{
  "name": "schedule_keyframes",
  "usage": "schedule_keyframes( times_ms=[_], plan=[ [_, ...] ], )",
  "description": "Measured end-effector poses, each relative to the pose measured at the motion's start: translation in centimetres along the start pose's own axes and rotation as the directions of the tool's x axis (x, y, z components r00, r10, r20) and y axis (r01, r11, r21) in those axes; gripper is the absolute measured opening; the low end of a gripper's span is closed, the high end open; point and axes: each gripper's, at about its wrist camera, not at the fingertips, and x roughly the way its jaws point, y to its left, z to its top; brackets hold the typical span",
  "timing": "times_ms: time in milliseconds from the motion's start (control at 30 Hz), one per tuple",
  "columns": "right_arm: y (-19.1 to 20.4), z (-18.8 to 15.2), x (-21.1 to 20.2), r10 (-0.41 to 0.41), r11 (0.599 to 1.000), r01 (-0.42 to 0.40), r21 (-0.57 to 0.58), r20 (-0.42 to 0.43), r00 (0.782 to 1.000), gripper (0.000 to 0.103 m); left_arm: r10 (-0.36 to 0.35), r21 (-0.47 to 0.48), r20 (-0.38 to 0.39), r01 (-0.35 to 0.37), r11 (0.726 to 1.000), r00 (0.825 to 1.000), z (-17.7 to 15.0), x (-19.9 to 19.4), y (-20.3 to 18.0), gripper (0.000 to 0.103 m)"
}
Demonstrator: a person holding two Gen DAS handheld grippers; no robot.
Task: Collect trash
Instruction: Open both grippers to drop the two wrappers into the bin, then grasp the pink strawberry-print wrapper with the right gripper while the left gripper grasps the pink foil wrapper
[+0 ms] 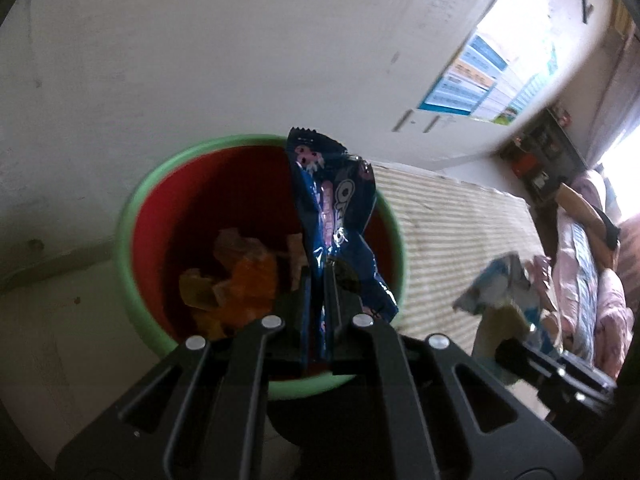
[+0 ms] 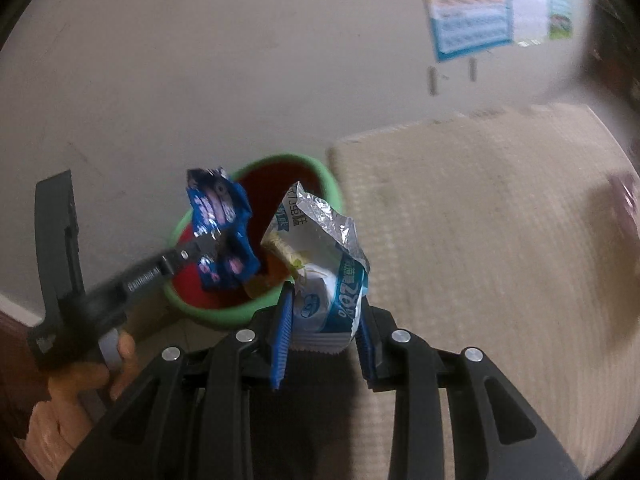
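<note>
Nearest my left wrist camera, the left gripper (image 1: 318,276) was pressed together on a dark blue Oreo wrapper (image 1: 340,216), the black fingers (image 1: 302,300) pinching its lower end so that the crinkled foil stood up between them. I held that wrapper directly over the waste bin (image 1: 132,208), a red tub with a pale green rim, which stood on the floor against the off-white wall (image 1: 200,60). Inside the bin I noted orange and yellowish scraps of wrappers (image 1: 240,280) already lying at the bottom.

From the right wrist camera, the right gripper (image 2: 324,300) was partly closed, its blue ribbed pads (image 2: 282,332) squeezing a white and light-blue snack packet (image 2: 320,280) with a torn-open silver foil top. That packet sat just to the right of the bin (image 2: 324,176), near its rim and not yet above the opening. In the same view the left gripper (image 2: 208,246) reached in from the left with the Oreo wrapper (image 2: 224,216) over the tub, and a hand (image 2: 80,384) gripped its handle at lower left.

A ribbed beige mat (image 2: 480,220) covered the floor to the right of the bin. A blue printed poster (image 2: 468,8) hung on the far wall. At far right in the left view I recorded pink patterned bedding (image 1: 580,280); detail there was blurred.
</note>
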Motion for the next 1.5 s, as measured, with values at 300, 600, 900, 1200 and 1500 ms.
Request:
schedule_keyframes(
  times_ms=[300,600,900,1200,1500],
  plan=[
    [4.0,3.7,3.7,0.064,0.996,-0.065,-0.055,-0.031,0.997,0.031,0.061,-0.089,-0.008,-0.062,0.994,0.998,0.4,0.8,3.7,0.014],
    [-0.3,3.8,1.8,0.074,0.997,-0.076,0.03,0.042,0.996,0.056,0.094,-0.127,0.001,-0.093,0.987,0.996,0.4,0.6,5.1,0.045],
    [-21.6,-0.2,-7.8,-0.494,0.846,0.467,0.258,0.05,0.868,0.071,0.08,-0.069,-0.004,-0.081,0.994,0.997,0.2,0.9,1.6,0.048],
    [-33.4,-3.0,-7.6,-0.542,0.773,0.557,0.304,-0.141,0.828,0.071,0.002,0.099,-0.027,0.0,0.995,1.0,-0.8,1.7,-8.0,0.053],
    [-32.8,-4.3,-7.7,-0.452,0.832,0.446,0.329,-0.064,0.89,0.04,-0.12,0.324,-0.116,0.152,0.934,0.986,-3.5,5.0,-21.8,0.053]
  ],
)
